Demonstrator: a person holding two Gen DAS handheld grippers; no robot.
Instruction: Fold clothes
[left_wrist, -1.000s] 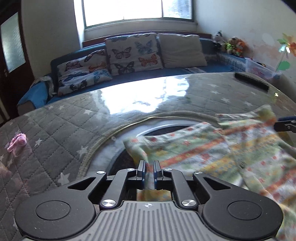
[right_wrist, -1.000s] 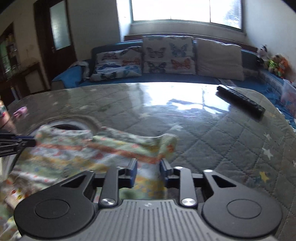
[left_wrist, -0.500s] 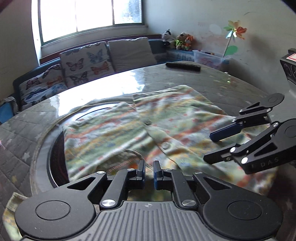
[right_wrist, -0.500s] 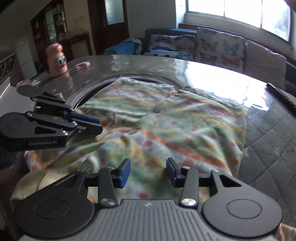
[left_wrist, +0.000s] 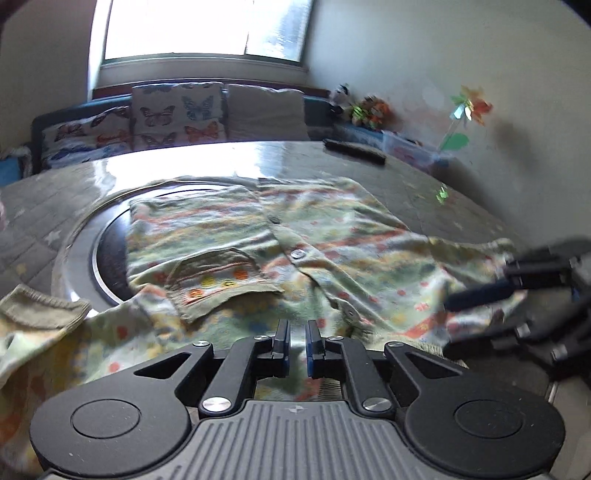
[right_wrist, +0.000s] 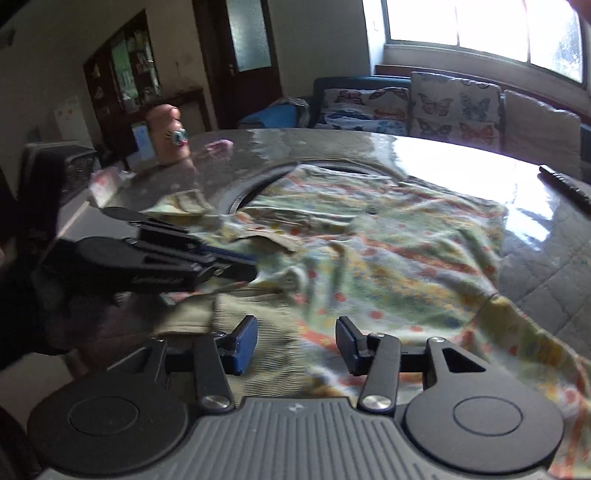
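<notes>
Fingers (left_wrist: 281, 341) of the left gripper (left_wrist: 296, 341) are closed near the patterned cardigan (left_wrist: 325, 236); the right gripper (right_wrist: 295, 345) is open. Cardigan lies spread across the worktop (left_wrist: 436, 192).

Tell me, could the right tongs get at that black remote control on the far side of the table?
Probably yes. The right tongs stand open, gripping nothing, and the remote lies alone beyond the cardigan, with only bare table between. It would be a long stretch.
</notes>
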